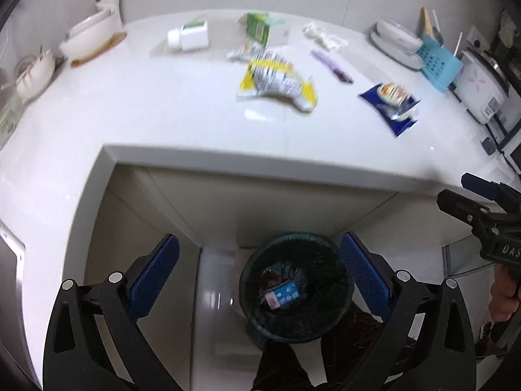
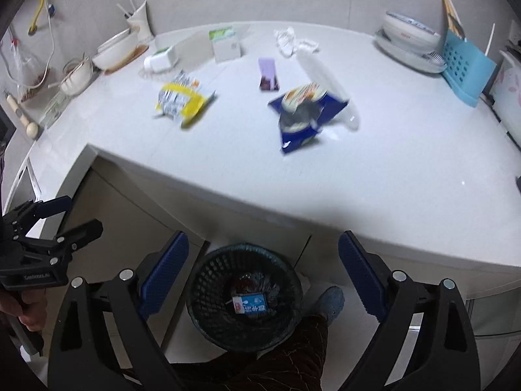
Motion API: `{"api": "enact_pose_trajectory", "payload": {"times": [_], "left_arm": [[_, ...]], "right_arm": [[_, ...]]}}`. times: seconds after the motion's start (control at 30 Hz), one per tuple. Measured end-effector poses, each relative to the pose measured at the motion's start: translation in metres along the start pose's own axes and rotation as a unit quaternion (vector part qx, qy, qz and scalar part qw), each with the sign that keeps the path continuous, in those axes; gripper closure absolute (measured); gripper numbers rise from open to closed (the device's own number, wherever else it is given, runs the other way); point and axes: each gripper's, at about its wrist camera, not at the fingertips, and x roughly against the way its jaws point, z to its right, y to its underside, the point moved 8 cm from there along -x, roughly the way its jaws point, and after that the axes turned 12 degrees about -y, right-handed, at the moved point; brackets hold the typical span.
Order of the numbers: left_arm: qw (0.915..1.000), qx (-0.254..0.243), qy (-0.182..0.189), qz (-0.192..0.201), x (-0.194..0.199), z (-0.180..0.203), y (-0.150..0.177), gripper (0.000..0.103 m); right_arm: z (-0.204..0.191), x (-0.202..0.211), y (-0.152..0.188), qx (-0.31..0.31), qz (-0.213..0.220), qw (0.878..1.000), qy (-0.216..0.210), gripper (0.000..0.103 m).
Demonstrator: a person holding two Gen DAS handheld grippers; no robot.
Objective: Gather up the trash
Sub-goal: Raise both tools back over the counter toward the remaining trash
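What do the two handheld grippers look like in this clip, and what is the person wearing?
Both the left gripper and right gripper have black plastic frames with silver bolts and blue textured pads; white lettering marks their bodies. The person wears dark quilted trousers and a grey-blue slipper.

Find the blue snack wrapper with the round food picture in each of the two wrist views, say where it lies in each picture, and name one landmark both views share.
Left wrist view: the blue snack wrapper lies on the white counter, upper right.
Right wrist view: the wrapper lies on the counter just right of centre, upper half.
Shared landmark: the black mesh bin on the floor below the counter edge, seen between the open gripper fingers.
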Motion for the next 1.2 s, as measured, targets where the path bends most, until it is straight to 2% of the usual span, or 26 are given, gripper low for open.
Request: {"api": "enact_pose_trajectory", "payload": {"times": [0.37,0.67,0.93,1.2], "left_arm": [[0.9998,0.0,-0.007,0.018,0.023,0.009,-0.061,0.006],[0.9997,0.003,-0.017,0.018,0.019,0.016,-0.105,0.006],[0.9997,0.001,-0.021,0.007,0.0,0.026,-0.134,0.006],[0.9995,-0.002,-0.028,-0.011,-0.027,0.03,-0.154,0.007]], "right_arm": [[0.02,0.029,-0.063,0.001,0.038,0.999,0.002,0.014],[0.039,0.032,-0.113,0.011,0.048,0.999,0.001,0.018],[0.052,0.014,-0.148,0.015,0.029,0.999,-0.008,0.027],[0.067,-0.018,-0.174,0.013,-0.008,1.0,-0.012,0.037]]}}
